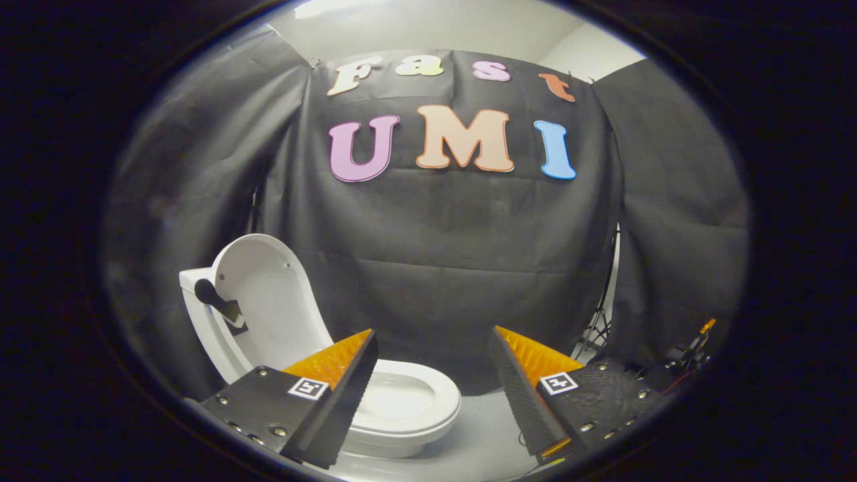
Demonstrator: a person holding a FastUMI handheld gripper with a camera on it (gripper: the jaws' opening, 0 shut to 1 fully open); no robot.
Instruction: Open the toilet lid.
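A white toilet [408,428] stands on the floor, partly behind my left finger. Its lid [271,311] is raised upright and leans back against the tank [195,284]. A dark handle piece [217,302] sticks out from the lid's left edge. The seat ring and bowl [402,402] lie exposed below. My gripper [432,348] is open, its fingers wide apart and holding nothing. It hangs off to the right of the lid, apart from it, with the bowl's front rim just beyond the left finger [335,395].
Black cloth walls [455,254] close in the booth behind and on both sides of the toilet. A stand's legs and some cables [602,321] show at a gap in the cloth on the right. Pale floor [485,435] lies between the fingers.
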